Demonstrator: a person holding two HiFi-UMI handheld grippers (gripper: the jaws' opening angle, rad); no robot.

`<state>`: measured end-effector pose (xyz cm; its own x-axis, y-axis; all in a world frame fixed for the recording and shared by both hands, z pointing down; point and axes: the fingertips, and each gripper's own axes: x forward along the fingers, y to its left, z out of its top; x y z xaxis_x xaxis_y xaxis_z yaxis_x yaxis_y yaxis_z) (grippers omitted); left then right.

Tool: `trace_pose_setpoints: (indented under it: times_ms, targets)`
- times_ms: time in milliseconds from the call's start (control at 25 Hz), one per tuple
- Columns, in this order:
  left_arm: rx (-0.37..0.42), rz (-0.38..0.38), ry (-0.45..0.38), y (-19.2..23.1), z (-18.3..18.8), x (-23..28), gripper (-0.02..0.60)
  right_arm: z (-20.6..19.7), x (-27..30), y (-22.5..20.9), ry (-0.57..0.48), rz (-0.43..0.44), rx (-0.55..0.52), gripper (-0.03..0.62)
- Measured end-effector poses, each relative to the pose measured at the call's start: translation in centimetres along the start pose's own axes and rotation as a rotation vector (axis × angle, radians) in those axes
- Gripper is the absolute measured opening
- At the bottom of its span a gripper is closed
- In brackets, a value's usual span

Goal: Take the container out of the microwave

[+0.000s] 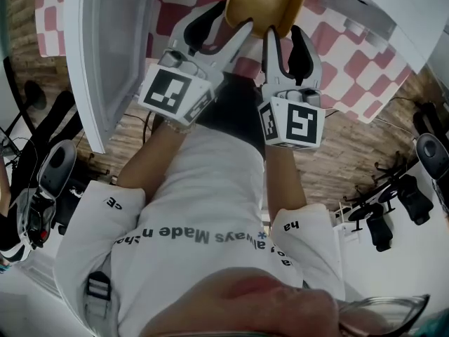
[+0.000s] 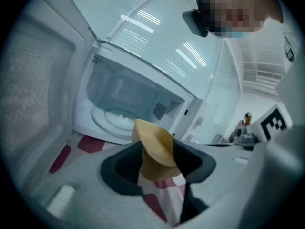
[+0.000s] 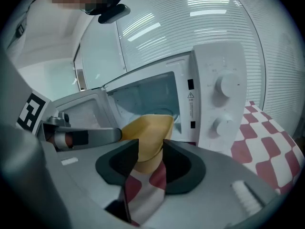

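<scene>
A yellow container [image 1: 266, 2] hangs in front of the open white microwave [image 3: 219, 99], above the red-and-white checked tablecloth [image 1: 351, 69]. My left gripper [image 1: 228, 30] is shut on the container's left rim and my right gripper [image 1: 286, 42] on its right rim. In the left gripper view the container [image 2: 155, 149] sits pinched between the dark pads [image 2: 126, 163], with the empty microwave cavity and its glass turntable [image 2: 116, 118] behind. The right gripper view shows the same container [image 3: 147, 137] clamped in the right gripper [image 3: 148, 156].
The microwave door [image 1: 105, 48] swings open at the left, close to the left gripper. The control panel with two knobs [image 3: 228, 85] stands to the right of the cavity. Black stands and gear [image 1: 393, 202] sit on the wooden floor on both sides of the person.
</scene>
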<state>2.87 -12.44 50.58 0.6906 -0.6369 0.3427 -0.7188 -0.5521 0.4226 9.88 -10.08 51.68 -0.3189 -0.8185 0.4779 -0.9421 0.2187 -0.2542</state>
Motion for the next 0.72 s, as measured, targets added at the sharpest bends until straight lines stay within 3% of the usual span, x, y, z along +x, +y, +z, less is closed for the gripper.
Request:
trace_pose_setpoints:
  times_ms: [720]
  targets:
    - [0.042,-0.07,0.089,-6.7,-5.9,0.7,0.204,-4.2,-6.3,-4.1,0.029,-0.076,0.018,0.156]
